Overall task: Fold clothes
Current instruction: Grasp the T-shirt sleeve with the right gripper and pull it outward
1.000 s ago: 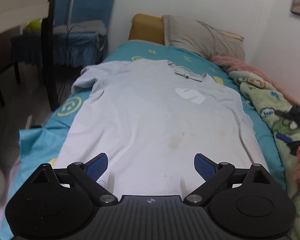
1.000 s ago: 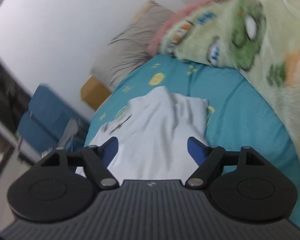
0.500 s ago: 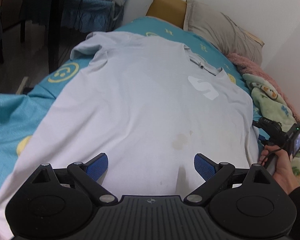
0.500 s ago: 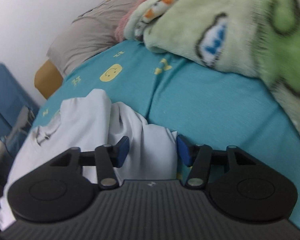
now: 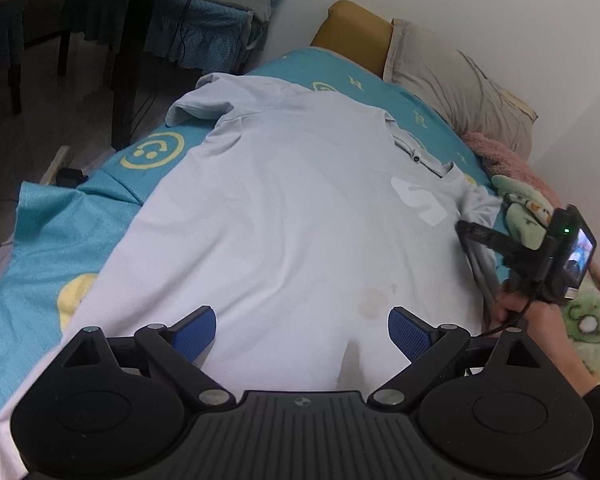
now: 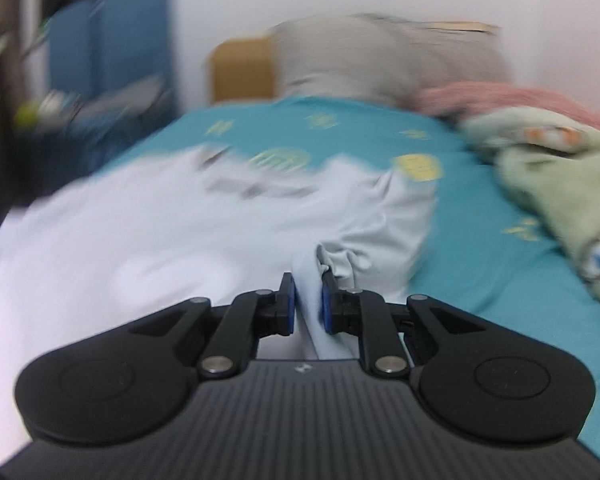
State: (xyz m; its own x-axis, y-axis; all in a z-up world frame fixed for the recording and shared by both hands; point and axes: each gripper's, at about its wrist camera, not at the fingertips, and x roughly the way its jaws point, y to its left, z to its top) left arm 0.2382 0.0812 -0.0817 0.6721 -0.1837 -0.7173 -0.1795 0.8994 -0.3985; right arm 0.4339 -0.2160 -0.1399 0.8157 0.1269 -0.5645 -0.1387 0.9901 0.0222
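A pale T-shirt [image 5: 284, 216] lies spread front-up along the teal bedsheet [image 5: 52, 240], collar toward the pillow [image 5: 456, 80] at the far end and hem nearest the left wrist camera. The right gripper [image 6: 307, 304] sits at the shirt's right edge, by the sleeve, and its jaws are closing with a ridge of the fabric standing between the blue pads; in the right wrist view the cloth fills the narrow gap, though blur keeps me from saying the pads already bite firmly. The left gripper [image 5: 300, 330] hovers over the near hem with its fingers wide apart and nothing between them. The step in hand looks like taking hold of the right side to fold it inward. To do it well, the right pads should finish closing on both layers of the side seam rather than on a loose pucker of the top layer alone, or the fold will drag unevenly. The left gripper would best pinch the hem on the same side, so both hold points lift together and the fold line runs straight. The fluffy green blanket [image 5: 580, 312] just beside the right edge could snag the sleeve.
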